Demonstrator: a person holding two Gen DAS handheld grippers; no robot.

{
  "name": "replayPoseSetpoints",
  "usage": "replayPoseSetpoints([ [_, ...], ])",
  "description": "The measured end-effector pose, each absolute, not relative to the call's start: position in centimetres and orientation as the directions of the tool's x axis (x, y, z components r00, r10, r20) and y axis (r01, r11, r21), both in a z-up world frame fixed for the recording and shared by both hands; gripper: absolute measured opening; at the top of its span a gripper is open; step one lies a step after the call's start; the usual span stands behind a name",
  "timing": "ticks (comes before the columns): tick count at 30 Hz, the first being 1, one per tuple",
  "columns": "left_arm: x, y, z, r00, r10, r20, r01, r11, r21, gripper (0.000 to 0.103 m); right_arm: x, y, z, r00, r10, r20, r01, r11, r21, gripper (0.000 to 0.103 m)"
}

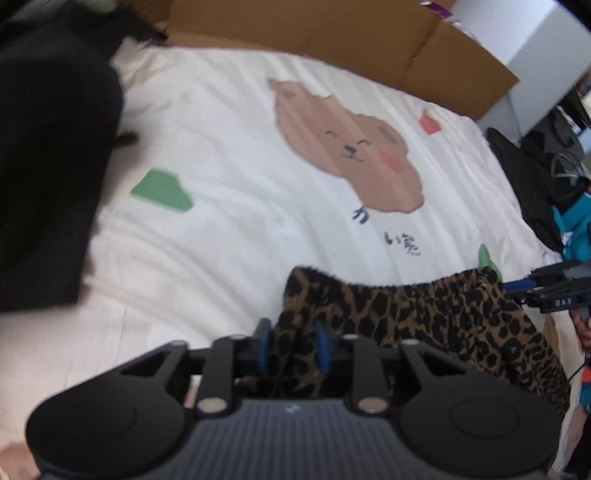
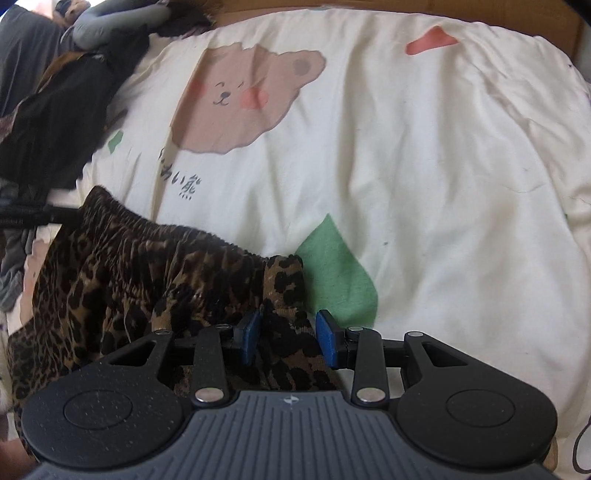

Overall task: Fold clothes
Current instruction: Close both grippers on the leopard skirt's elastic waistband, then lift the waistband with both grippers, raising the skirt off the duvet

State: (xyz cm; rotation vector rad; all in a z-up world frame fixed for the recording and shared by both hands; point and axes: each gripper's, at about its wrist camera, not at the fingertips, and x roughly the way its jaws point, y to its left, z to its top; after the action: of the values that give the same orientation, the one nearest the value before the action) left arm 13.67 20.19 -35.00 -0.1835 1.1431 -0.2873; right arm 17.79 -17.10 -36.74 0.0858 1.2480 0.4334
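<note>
Leopard-print pants point(image 1: 436, 317) lie bunched on the white bedspread point(image 1: 236, 229), with the gathered waistband point(image 2: 177, 240) running across between my two grippers. My left gripper point(image 1: 292, 345) straddles the left corner of the waistband; the cloth sits between its blue pads point(image 1: 263, 343), which stand apart and do not pinch it. My right gripper point(image 2: 289, 338) stands over the right corner point(image 2: 286, 284) in the same way, open, with cloth between its pads point(image 2: 328, 338). From the left wrist view the right gripper point(image 1: 554, 295) shows at the right edge.
A dark pile of clothes point(image 1: 48, 177) covers the bed's left side, seen from the right wrist as dark garments point(image 2: 62, 122). A brown headboard point(image 1: 332, 33) runs along the far edge. Bags and clutter point(image 1: 546, 173) stand beyond the right edge. A bear print point(image 1: 351, 151) marks the open middle.
</note>
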Motion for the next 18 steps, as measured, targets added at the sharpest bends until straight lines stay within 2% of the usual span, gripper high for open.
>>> replayPoseSetpoints([
  [1, 13.9, 20.0, -35.2, 0.38, -0.32, -0.868, 0.139, 0.947, -0.288, 0.04, 17.7, -16.9, -36.9, 0.245, 0.362, -0.899, -0.273, 0.916, 0.294, 0.041],
  [8, 14.9, 19.2, -37.0, 0.317, -0.319, -0.893, 0.165, 0.946, -0.28, 0.04, 17.1, -15.7, -36.7, 0.243, 0.339, -0.909, -0.357, 0.902, 0.241, 0.038],
  [10, 14.7, 19.4, -37.3, 0.311, -0.329, -0.892, 0.164, 0.943, -0.29, 0.039, 17.0, -15.2, -36.5, 0.244, 0.334, -0.911, -0.385, 0.895, 0.225, 0.024],
  [11, 14.7, 19.5, -37.4, 0.304, -0.333, -0.893, 0.157, 0.942, -0.298, 0.038, 16.9, -14.9, -36.4, 0.246, 0.332, -0.911, -0.397, 0.892, 0.218, 0.02],
  [13, 14.6, 19.8, -37.5, 0.295, -0.34, -0.893, 0.144, 0.94, -0.31, 0.032, 16.7, -15.0, -36.0, 0.261, 0.323, -0.91, -0.392, 0.897, 0.206, 0.012],
  [15, 14.4, 19.8, -37.3, 0.303, -0.327, -0.895, 0.149, 0.944, -0.294, 0.017, 16.5, -15.3, -35.6, 0.277, 0.313, -0.908, -0.381, 0.904, 0.195, 0.01],
  [18, 13.9, 19.6, -36.3, 0.33, -0.3, -0.895, 0.164, 0.952, -0.259, 0.013, 16.2, -16.0, -34.9, 0.309, 0.298, -0.903, -0.356, 0.917, 0.18, 0.009],
])
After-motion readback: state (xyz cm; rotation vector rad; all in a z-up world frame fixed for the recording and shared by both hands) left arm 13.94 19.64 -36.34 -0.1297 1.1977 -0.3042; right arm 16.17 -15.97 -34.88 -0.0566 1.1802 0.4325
